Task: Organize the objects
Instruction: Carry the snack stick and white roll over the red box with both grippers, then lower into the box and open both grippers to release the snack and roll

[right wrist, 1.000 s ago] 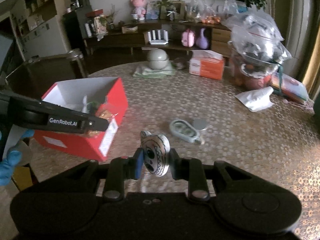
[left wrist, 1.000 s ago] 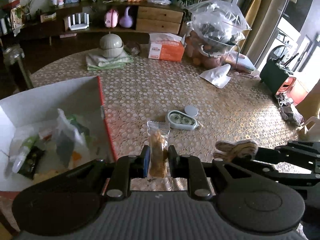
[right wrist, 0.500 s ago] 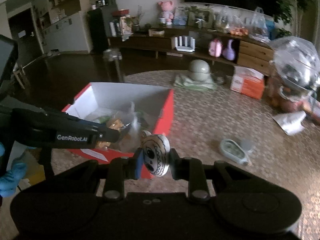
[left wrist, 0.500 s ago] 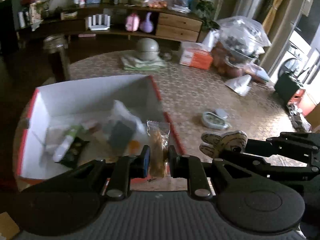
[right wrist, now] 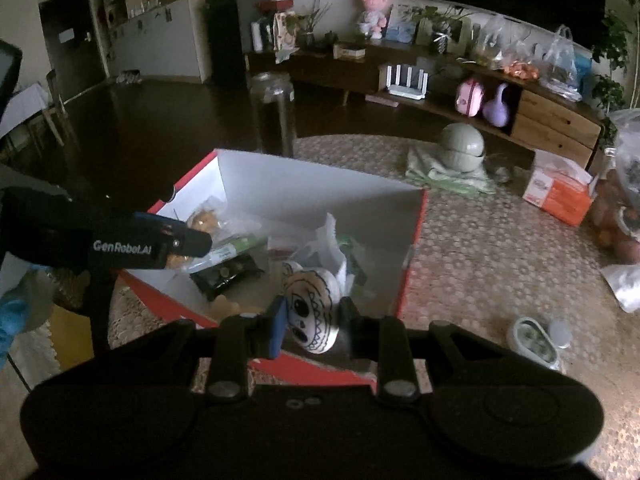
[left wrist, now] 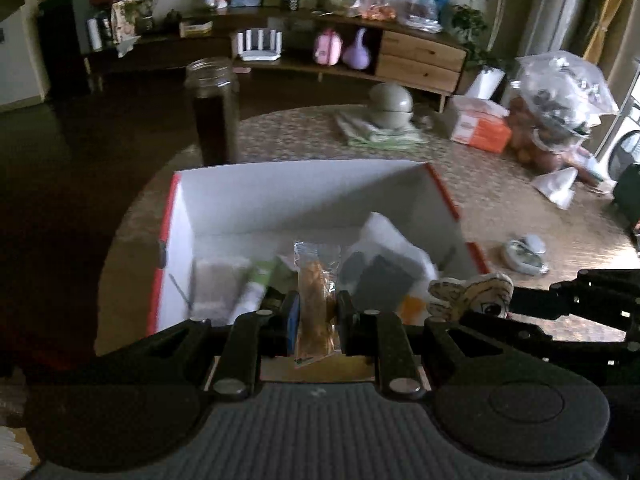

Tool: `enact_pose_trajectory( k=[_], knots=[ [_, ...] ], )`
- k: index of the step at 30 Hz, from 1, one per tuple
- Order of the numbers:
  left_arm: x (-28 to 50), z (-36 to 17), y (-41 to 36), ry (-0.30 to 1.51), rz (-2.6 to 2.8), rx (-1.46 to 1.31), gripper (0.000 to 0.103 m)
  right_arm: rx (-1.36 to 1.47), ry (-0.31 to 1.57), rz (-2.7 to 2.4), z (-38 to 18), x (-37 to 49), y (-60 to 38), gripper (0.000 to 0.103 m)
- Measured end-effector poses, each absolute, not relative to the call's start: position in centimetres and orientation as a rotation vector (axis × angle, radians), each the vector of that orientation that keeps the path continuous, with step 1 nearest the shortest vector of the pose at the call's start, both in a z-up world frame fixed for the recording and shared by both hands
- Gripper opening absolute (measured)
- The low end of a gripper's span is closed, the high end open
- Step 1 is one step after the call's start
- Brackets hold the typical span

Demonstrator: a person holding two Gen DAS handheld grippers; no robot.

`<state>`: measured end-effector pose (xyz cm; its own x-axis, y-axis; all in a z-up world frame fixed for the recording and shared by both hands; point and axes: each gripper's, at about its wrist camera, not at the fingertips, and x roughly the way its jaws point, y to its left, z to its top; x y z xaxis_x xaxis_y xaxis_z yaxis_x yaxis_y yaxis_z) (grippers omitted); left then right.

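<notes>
Where lace-cloth table (left wrist: pixel 500 184) meets dark floor | L gripper (left wrist: pixel 316 320) clamps snack packet (left wrist: pixel 316 300) | R gripper (right wrist: pixel 312 320) clamps face toy (right wrist: pixel 310 316)

A dim room with a dark floor (left wrist: pixel 100 128) and a long wooden sideboard (left wrist: pixel 420 62).

— Where does the box (left wrist: pixel 440 188) sit from the left gripper (left wrist: pixel 316 316)?

— Directly ahead and below; the snack packet (left wrist: pixel 316 300) between its fingers hangs over it.

— And the right gripper (right wrist: pixel 310 316)?

— Same box ahead, the face token (right wrist: pixel 310 308) above its near corner.

— Beyond?

— A jar (left wrist: pixel 214 112) behind the box; a small case (right wrist: pixel 534 344) on the table (right wrist: pixel 480 264) to the right.
</notes>
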<state>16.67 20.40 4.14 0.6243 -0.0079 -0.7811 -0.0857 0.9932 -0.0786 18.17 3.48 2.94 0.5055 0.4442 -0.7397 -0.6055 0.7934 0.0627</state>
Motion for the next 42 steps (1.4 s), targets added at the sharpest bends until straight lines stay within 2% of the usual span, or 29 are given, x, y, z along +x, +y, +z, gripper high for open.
enact_pose_trajectory(
  k=[19,28,34,40,42],
  knots=[
    [20.4,-1.9,22.3,1.029,0.042,-0.062,0.018,-0.263,0.935,0.677,-1.8,20.7,9.2,0.029],
    [21.2,-3.6,22.0,1.079,0.028,-0.056,0.018,-0.249,0.939,0.721,-1.7,20.4,8.4,0.044],
    [21.1,-3.9,21.9,1.083,0.05,-0.068,0.02,-0.241,0.927,0.734,-1.3,20.0,7.8,0.045],
    [21.1,-4.0,21.6,1.1,0.079,-0.069,0.031,-0.224,0.919,0.733,-0.8,19.7,6.9,0.046],
    [21.1,-4.0,21.5,1.097,0.088,-0.06,0.046,-0.221,0.915,0.727,-0.6,19.6,6.5,0.046]
  ],
)
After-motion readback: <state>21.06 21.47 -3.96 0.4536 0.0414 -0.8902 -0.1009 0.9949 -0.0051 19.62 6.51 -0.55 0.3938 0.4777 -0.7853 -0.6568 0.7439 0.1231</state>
